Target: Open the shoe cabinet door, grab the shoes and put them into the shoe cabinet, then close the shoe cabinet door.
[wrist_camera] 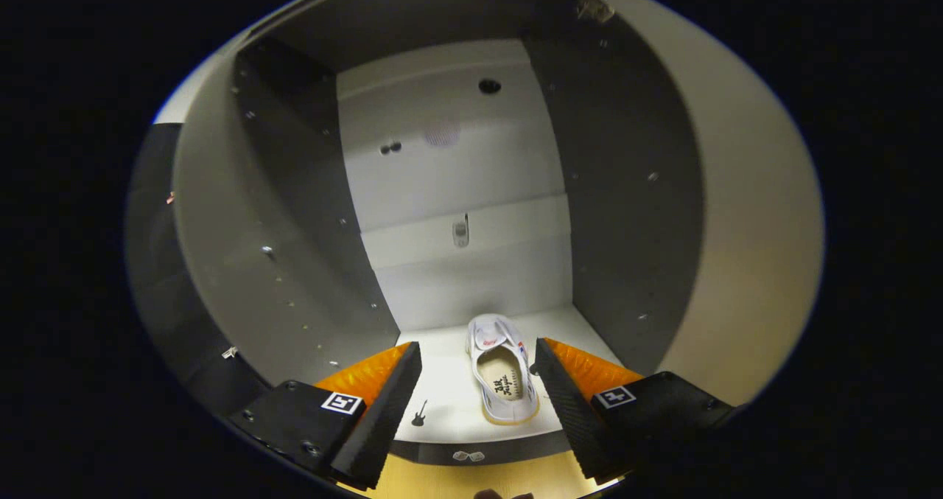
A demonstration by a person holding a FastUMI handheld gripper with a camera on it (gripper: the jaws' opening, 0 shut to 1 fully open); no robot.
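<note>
In the gripper view, the gripper stands released, its fingers spread wide and pressing on nothing, pointed into the open shoe cabinet. The shoe, a pale slip-on with its opening facing up, lies on the cabinet's floor between the two fingers and nearer the right one, its toe pointing toward the back panel. By the look of it the shoe has been set down inside and the step in hand is to draw the gripper clear. To do that well, the fingers should stay spread and back straight out along the shoe's length, so the right finger, which sits just beside the shoe, does not drag it toward the front edge. The shoe should end up far enough behind that edge for the door to swing shut without catching its heel. As for the cabinet itself: it is one tall compartment with dark side walls, and the single shoe is all I can see on its floor.
</note>
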